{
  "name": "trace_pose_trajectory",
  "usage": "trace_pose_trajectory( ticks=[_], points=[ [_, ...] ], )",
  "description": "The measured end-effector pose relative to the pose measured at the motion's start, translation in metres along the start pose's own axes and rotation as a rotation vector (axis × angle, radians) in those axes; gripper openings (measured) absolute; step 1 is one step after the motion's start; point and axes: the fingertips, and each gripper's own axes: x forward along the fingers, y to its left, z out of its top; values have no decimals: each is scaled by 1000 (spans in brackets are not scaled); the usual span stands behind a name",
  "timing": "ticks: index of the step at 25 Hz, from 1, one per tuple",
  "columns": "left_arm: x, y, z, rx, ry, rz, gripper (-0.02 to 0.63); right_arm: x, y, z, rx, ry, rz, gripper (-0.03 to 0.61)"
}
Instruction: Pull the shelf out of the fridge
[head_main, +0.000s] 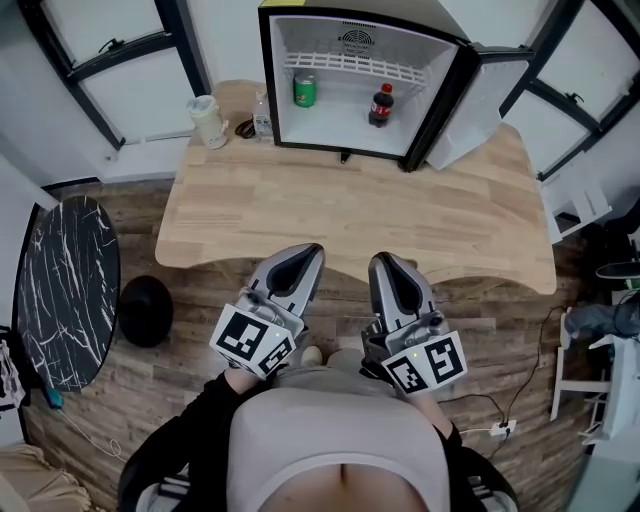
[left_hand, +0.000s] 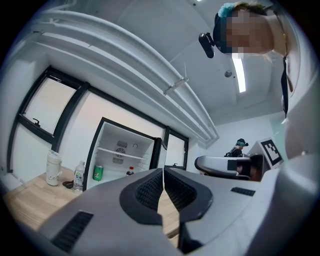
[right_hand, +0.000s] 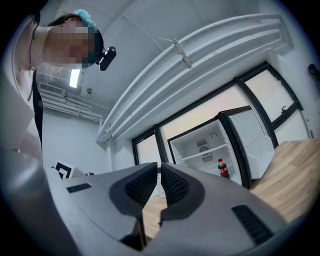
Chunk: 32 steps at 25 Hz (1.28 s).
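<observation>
A small black fridge (head_main: 360, 20) stands open at the far side of the wooden table (head_main: 350, 215), its door (head_main: 480, 95) swung to the right. Inside, a white wire shelf (head_main: 350, 68) spans the upper part, also seen as the shelf (left_hand: 120, 153) and the shelf (right_hand: 206, 153). Below it stand a green can (head_main: 304, 90) and a dark cola bottle (head_main: 381, 105). My left gripper (head_main: 304, 256) and right gripper (head_main: 384, 266) hang side by side at the table's near edge, far from the fridge. Both are shut with nothing between their jaws.
Left of the fridge stand a white tumbler (head_main: 208, 121) and a clear water bottle (head_main: 262, 113). A black marble round table (head_main: 65, 285) and a black ball-like object (head_main: 146, 310) are on the floor at left. A second person (left_hand: 240, 146) stands far off.
</observation>
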Motion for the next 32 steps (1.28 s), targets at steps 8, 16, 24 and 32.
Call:
trace_pose_trajectory(
  ticks=[8,16,24,32],
  points=[
    [7,10,-9,-24,-1,12,12,-1,-5,-13,19,35,-2,43],
    [51,39,-15,-23,1,25,12,30,-49,-19,29,34,-17,43],
    [146,98,-4,-27,-15,56,12,113,-126,-5,6,22,15,43],
    [220,141,9,-33,-22,79,12,183,-177,10,-31,26,53,43]
  ],
)
